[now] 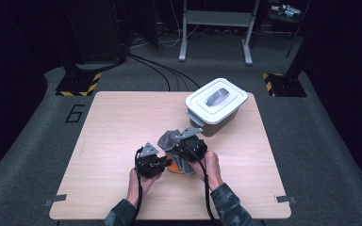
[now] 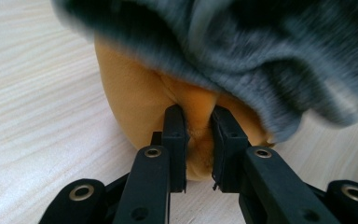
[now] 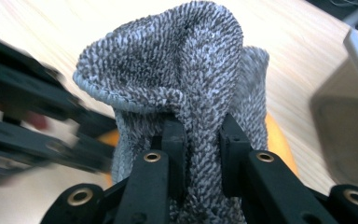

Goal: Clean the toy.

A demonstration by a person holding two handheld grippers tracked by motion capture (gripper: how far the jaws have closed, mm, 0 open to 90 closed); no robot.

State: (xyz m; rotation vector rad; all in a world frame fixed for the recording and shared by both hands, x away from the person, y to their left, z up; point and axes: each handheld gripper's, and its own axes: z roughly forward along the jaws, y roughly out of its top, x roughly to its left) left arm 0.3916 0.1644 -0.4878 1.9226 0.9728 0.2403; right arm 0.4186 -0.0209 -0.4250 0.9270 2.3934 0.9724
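The left gripper (image 1: 166, 163) has its jaws drawn narrow, and they pinch a fold of the orange cloth (image 2: 140, 100). In the left gripper view the orange fabric is pressed between the two black pads, so the jaws hold it firmly. The orange cloth lies low on the bench (image 1: 118, 122), and a grey cloth (image 2: 261, 51) hangs over its upper part.

The right gripper (image 1: 173, 140) also has its jaws narrow, and they are closed on the grey cloth (image 3: 182, 70). In the right gripper view the grey knitted fabric is squeezed between the pads and stands up above them as a loose bunch, with a rounded edge at the top. Behind the grey cloth a part of the orange cloth (image 3: 277, 140) is visible at the right side, and the other gripper (image 3: 32, 121) is seen blurred at the left.

In the high view both grippers are close together near the middle of the bench, a little toward the person, and the two cloths are between them. Each hand holds its gripper from below.

A box (image 1: 215, 106) with a white lid stands at the far right part of the bench, well apart from the cloths. The lid is on it and has a grey handle (image 1: 215, 98) in the middle. What is inside the box I cannot tell.
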